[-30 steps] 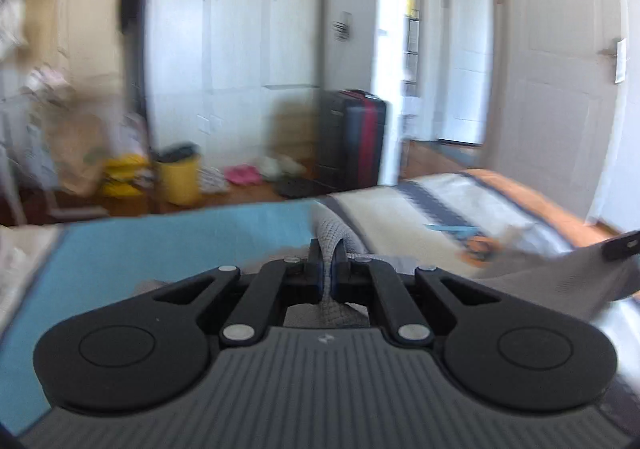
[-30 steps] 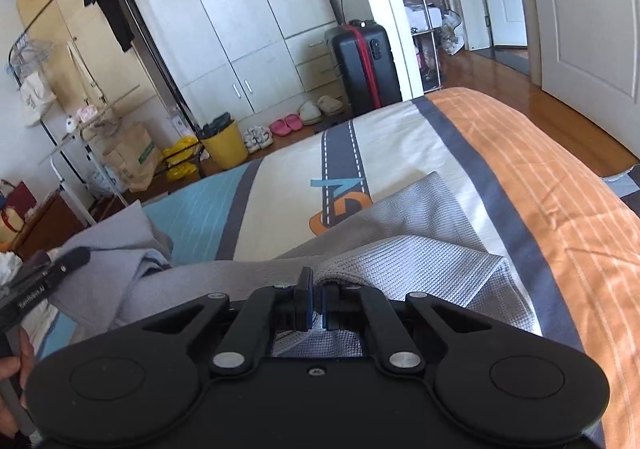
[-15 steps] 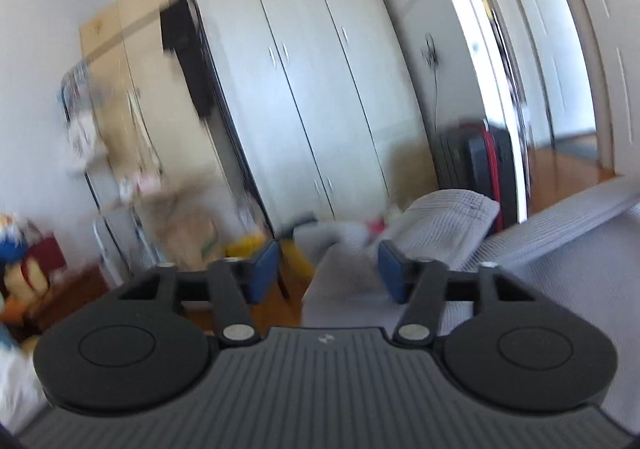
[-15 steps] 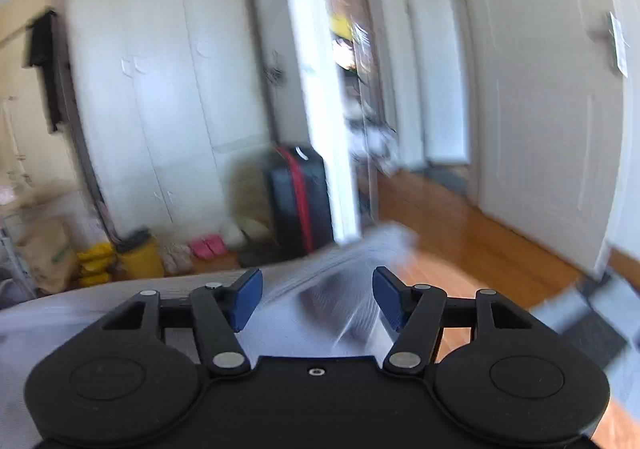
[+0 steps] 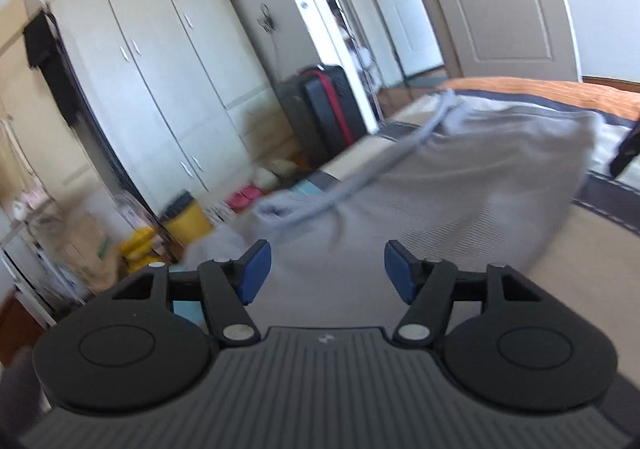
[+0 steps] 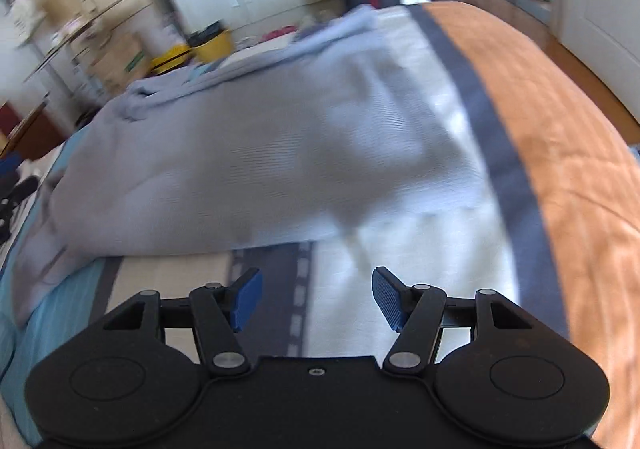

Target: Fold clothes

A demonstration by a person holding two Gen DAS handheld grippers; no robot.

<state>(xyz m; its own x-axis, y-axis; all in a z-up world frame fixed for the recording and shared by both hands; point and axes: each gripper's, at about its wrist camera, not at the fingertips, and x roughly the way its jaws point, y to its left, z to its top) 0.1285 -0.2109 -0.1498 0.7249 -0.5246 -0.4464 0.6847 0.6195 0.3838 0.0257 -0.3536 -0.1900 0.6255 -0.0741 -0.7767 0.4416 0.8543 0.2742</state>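
On the bed (image 6: 560, 137), a grey garment (image 6: 248, 153) lies spread across the striped cover, its far edge bunched into a ridge toward the wardrobe side. The left claw (image 5: 324, 273) hangs just over the near part of the cloth, jaws wide apart and holding nothing. The right claw (image 6: 316, 299) is over bare cover just short of the cloth's near hem, equally wide and empty.

The step looks like re-gripping for the next fold. To do it well, each claw should take a near corner of the hem, pinching one layer only. Both should then lift evenly and carry the edge over to the far ridge, so the crease runs straight. The bunched far edge likely needs flattening first.

Count: one garment, two claws, one bed. Beyond it stand one suitcase (image 5: 328, 109) and one yellow bin (image 5: 188, 215).
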